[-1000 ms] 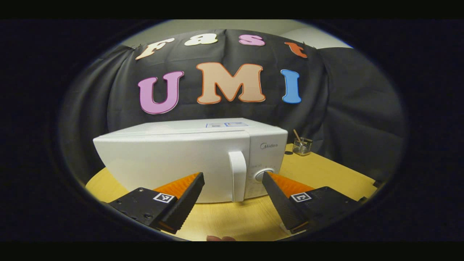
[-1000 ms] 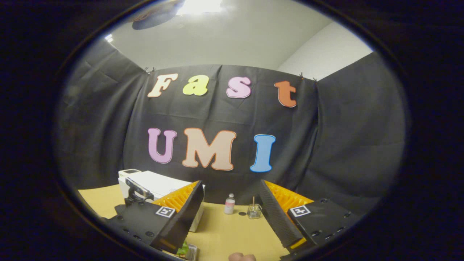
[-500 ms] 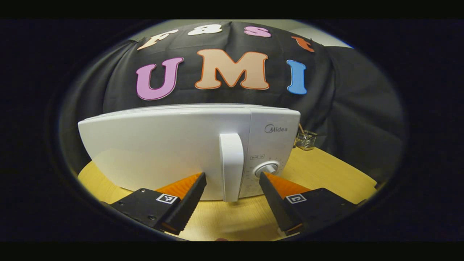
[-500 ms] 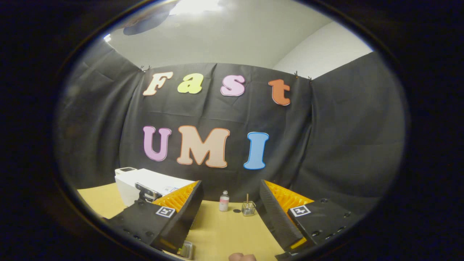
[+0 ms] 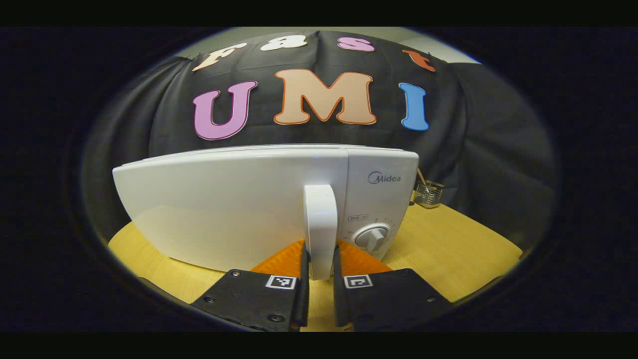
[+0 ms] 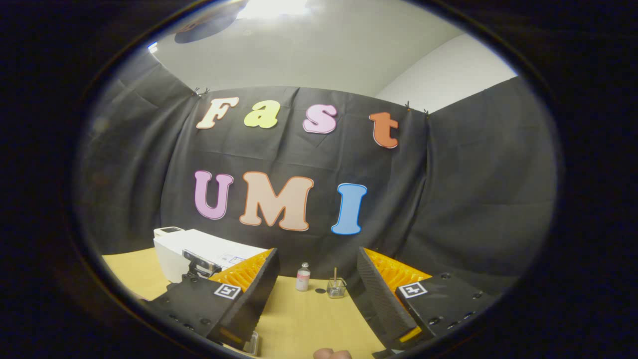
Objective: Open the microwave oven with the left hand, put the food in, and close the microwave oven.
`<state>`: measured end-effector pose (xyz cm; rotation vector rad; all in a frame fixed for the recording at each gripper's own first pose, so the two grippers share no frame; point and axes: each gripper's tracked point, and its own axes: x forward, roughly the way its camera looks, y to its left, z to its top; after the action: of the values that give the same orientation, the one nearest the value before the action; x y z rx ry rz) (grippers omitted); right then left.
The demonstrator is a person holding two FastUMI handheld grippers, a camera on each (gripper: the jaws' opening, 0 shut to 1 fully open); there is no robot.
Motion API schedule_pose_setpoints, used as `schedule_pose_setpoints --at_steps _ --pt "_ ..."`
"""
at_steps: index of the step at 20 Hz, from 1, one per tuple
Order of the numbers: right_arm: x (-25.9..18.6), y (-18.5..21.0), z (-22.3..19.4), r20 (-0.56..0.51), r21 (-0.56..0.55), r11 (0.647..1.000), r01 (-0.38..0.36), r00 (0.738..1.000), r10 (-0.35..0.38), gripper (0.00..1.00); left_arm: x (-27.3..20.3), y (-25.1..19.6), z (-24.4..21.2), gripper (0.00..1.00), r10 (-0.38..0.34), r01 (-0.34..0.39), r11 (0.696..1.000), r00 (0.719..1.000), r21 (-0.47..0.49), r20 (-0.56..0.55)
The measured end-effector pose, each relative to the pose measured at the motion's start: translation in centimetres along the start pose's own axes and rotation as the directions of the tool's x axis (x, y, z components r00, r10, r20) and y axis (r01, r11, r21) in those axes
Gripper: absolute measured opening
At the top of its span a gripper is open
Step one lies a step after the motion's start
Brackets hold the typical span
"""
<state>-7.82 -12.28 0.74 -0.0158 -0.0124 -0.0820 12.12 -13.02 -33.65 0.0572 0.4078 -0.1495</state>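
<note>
Left gripper view, nearest first: left gripper [image 5: 319,294], fingers clenched on the door handle [image 5: 320,227] of the microwave oven [image 5: 239,199], one finger pressed to each side of the handle's lower end. Handle is a white upright bar at the door's right edge. Door closed, flush with the control panel. Round dial [image 5: 373,236] just right of the handle, low on the panel. Oven stands on the wooden desk [image 5: 448,249]. Farther back right, near the black cloth wall, a small clear glass [image 5: 428,193] with a stick in it.

Right gripper view: right gripper [image 6: 317,294] held above the desk, fingers spread wide, nothing between them. A clear container [image 6: 249,344] peeks out at the lower edge under its left finger; contents not discernible. Beyond that finger, the white oven, partly hidden. Farther, between the fingers, a small bottle [image 6: 302,277] and the glass, side by side before the wall.
</note>
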Motion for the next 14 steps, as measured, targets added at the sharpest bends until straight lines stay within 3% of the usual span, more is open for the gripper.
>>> schedule_pose_setpoints --at_steps 4,7,11,14 --pt "-0.2 0.0 -0.3 0.0 -0.017 1.0 0.004 1.0 -0.004 0.96 -0.2 0.2 0.1 0.09 0.009 -0.008 1.0 1.0 0.022 -0.023" --pt "0.0 0.3 -0.5 0.0 -0.018 1.0 0.001 1.0 -0.001 0.98 -0.8 0.0 -0.6 0.06 -0.005 0.004 1.0 0.996 -0.009 -0.09" --pt "1.1 1.2 -0.9 0.007 0.013 1.0 -0.012 1.0 0.012 0.97 -6.4 0.6 -1.6 0.07 -0.005 0.007 1.0 0.998 0.027 -0.057" --pt "1.9 3.8 -2.2 -0.02 0.094 0.993 -0.064 0.998 0.066 0.97 -10.6 1.8 -3.5 0.05 -0.042 0.039 0.999 0.995 -0.038 -0.089"
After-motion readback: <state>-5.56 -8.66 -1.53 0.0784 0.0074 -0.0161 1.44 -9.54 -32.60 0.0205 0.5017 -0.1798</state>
